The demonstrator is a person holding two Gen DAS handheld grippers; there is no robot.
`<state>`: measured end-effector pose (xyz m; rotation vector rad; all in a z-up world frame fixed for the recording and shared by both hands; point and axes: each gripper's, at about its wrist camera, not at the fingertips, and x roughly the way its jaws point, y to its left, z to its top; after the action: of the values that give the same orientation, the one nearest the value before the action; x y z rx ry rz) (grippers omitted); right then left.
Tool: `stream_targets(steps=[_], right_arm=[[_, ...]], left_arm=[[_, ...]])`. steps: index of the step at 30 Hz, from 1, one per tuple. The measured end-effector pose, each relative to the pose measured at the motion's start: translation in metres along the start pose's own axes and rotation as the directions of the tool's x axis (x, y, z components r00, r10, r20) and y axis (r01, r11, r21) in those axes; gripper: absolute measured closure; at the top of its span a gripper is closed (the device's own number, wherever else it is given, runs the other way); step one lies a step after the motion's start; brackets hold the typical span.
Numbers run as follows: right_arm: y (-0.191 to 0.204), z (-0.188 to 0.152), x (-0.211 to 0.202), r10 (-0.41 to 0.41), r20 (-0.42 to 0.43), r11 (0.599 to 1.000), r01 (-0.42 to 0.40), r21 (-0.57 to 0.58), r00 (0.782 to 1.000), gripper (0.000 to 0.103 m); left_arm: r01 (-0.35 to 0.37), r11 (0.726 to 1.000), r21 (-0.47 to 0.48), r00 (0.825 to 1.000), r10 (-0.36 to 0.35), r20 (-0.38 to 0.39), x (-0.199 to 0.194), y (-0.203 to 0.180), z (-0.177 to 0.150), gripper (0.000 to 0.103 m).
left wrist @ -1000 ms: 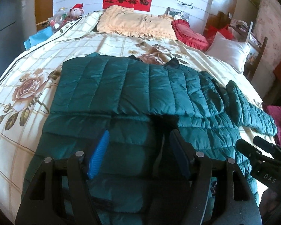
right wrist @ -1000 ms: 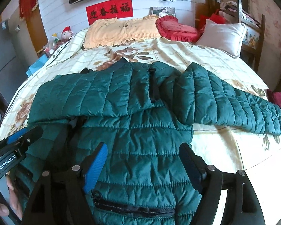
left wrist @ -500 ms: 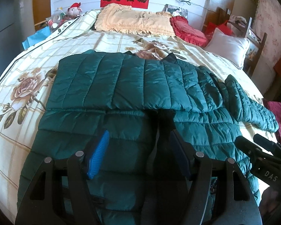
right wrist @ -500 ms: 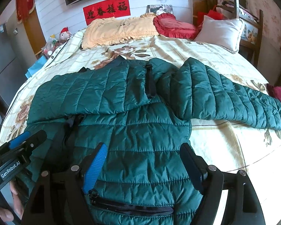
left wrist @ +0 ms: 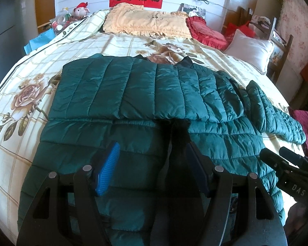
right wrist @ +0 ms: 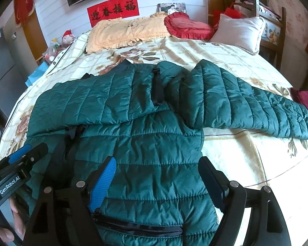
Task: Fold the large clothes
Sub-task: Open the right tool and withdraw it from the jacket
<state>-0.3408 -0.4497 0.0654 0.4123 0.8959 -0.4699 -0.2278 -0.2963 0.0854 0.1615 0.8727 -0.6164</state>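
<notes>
A dark green quilted jacket [left wrist: 133, 94] lies flat on the bed [left wrist: 30, 86]. Its left sleeve is folded across the chest. Its right sleeve [right wrist: 256, 106] stretches out to the right over the sheet. My left gripper [left wrist: 152, 164] is open and empty above the jacket's lower left part. My right gripper [right wrist: 156, 176] is open and empty above the lower right part, near a zipped pocket [right wrist: 137, 227]. The left gripper also shows in the right wrist view [right wrist: 20, 164], and the right gripper in the left wrist view [left wrist: 287, 168].
A flowered cream sheet [right wrist: 246, 160] covers the bed. A yellow pillow [left wrist: 145, 20], a red heart cushion [left wrist: 205, 32] and a white pillow [left wrist: 250, 49] lie at the head. A wooden chair [right wrist: 273, 30] stands at the right. Clutter and a plush toy [left wrist: 80, 10] sit at the far left.
Both grippers have drawn slightly back and up from the jacket, so more of it shows. They stay open. The jacket has not moved.
</notes>
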Motion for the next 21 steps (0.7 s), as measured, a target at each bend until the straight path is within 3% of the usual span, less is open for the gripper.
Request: stream_targets(steps=[21], right_arm=[[-0.056, 0.011, -0.003, -0.069, 0.013, 0.994, 0.068, 0.090, 0.998, 0.023]], left_arm=[[0.034, 0.999, -0.032, 0.999, -0.034, -0.001, 0.006, -0.004, 0.005, 0.036]])
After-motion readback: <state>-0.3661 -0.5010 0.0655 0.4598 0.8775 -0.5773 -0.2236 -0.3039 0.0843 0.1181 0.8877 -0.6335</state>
